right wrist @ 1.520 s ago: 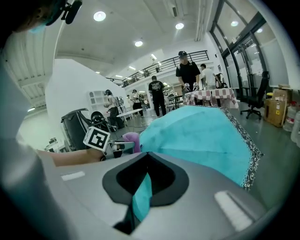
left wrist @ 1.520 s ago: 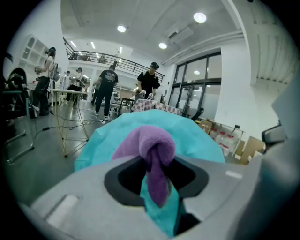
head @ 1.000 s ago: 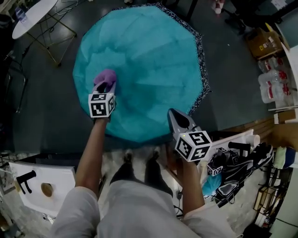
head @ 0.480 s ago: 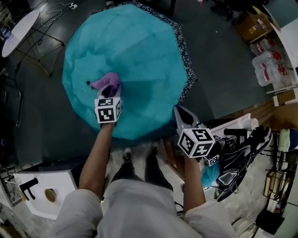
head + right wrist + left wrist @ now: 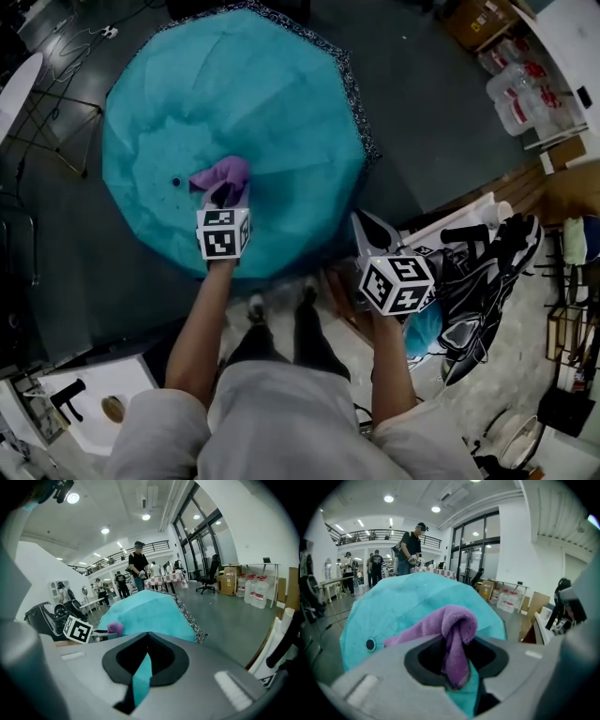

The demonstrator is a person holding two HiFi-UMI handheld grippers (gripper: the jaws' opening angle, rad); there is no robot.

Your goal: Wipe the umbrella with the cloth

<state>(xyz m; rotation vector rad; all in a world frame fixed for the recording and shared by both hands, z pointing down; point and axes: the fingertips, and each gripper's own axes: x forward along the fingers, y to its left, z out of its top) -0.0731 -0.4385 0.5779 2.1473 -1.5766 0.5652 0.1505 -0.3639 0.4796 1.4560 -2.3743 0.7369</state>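
My left gripper (image 5: 225,195) is clenched on the purple cloth (image 5: 225,172), which rests on the open umbrella (image 5: 281,103) just right of its centre tip, most canopy lying ahead, while my right gripper (image 5: 373,234), closed and empty, hangs beyond the near rim.

The left claw (image 5: 225,194) has slid the cloth (image 5: 223,172) rightward across the umbrella (image 5: 277,98).

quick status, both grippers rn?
Left gripper: closed, holding the purple cloth.
Right gripper: closed, holding nothing.
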